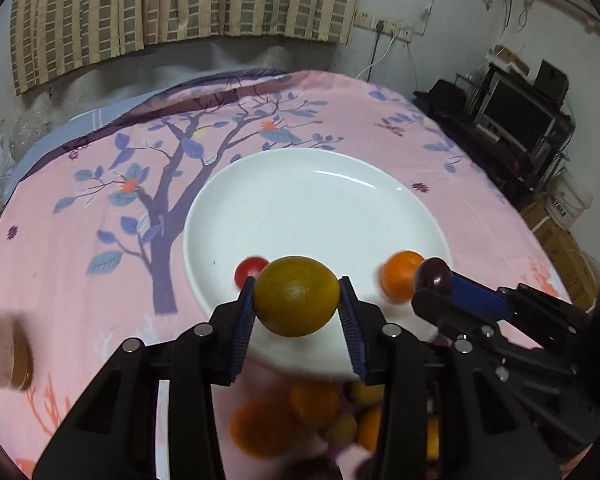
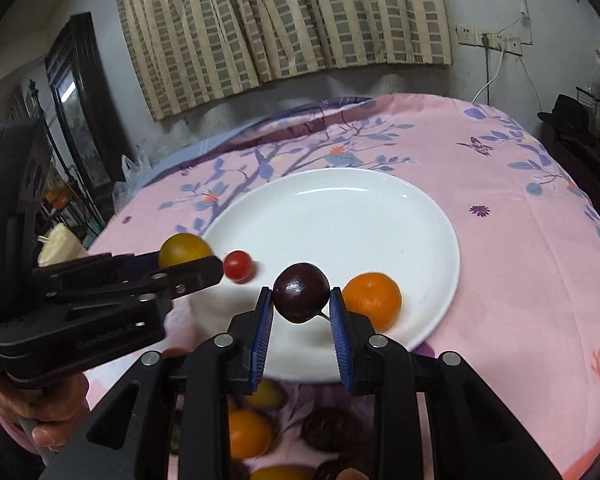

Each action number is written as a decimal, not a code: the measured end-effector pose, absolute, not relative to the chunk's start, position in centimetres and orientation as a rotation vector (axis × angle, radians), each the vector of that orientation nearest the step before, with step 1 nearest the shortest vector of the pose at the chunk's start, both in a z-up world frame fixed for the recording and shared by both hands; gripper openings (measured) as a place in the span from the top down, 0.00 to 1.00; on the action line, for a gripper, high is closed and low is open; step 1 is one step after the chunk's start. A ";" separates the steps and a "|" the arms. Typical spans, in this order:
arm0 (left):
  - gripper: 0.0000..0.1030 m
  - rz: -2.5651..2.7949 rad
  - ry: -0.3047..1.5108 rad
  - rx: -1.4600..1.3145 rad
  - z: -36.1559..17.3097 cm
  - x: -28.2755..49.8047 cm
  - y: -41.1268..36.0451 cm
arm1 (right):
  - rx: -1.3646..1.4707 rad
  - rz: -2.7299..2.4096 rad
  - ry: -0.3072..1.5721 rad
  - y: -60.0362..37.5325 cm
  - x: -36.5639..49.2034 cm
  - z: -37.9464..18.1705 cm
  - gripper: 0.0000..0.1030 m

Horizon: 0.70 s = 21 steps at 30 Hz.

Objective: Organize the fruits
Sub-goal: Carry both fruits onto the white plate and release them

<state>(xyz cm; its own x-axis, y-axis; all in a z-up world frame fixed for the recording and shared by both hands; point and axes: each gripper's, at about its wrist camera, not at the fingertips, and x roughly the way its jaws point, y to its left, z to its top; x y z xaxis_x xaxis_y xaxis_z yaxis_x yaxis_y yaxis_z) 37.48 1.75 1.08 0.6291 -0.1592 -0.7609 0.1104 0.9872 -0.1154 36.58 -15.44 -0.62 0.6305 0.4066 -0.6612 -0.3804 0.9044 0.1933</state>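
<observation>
My left gripper (image 1: 297, 300) is shut on a yellow-green citrus fruit (image 1: 296, 295) and holds it over the near edge of a white plate (image 1: 300, 200). My right gripper (image 2: 301, 300) is shut on a dark purple plum (image 2: 301, 297) above the plate's near rim (image 2: 440, 240). A small red tomato (image 1: 250, 270) and an orange (image 1: 400, 280) lie on the plate's near part; they show too in the right wrist view, the tomato (image 2: 239, 266) and the orange (image 2: 374, 298). The right gripper with the plum (image 1: 434, 276) shows at the right of the left wrist view.
Several more oranges (image 2: 248, 432), yellow fruits (image 1: 342, 430) and dark fruits (image 2: 332, 428) lie on the pink floral cloth (image 1: 80, 240) below the grippers. A brown jar (image 1: 4, 356) stands at the left. Shelves with electronics (image 1: 512, 112) stand at the right, beyond the cloth's edge.
</observation>
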 end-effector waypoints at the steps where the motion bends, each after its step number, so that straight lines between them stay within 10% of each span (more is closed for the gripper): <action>1: 0.61 -0.152 0.894 -0.054 0.5 38.5 1.6 | 0.023 0.455 0.772 -15.2 37.1 -0.9 0.71; 5: 0.49 -0.125 0.947 -0.052 -0.9 40.4 1.6 | -0.014 0.442 0.790 -15.0 38.3 -1.8 0.58; 7: 0.16 -0.088 0.911 -0.047 -0.3 39.8 2.1 | 0.003 0.454 0.800 -15.4 37.8 -1.8 0.54; 21: 0.07 0.028 0.898 -0.146 -1.6 27.7 8.2 | 0.066 0.551 0.707 -15.1 23.8 -2.2 0.45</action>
<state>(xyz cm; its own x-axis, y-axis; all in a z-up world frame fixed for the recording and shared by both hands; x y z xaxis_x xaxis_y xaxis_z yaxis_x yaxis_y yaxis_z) 27.66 8.21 -1.61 0.6231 -0.0368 -0.7812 -0.0852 0.9898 -0.1146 23.82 -15.12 -2.15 0.6243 0.5019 -0.5986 -0.4584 0.8559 0.2396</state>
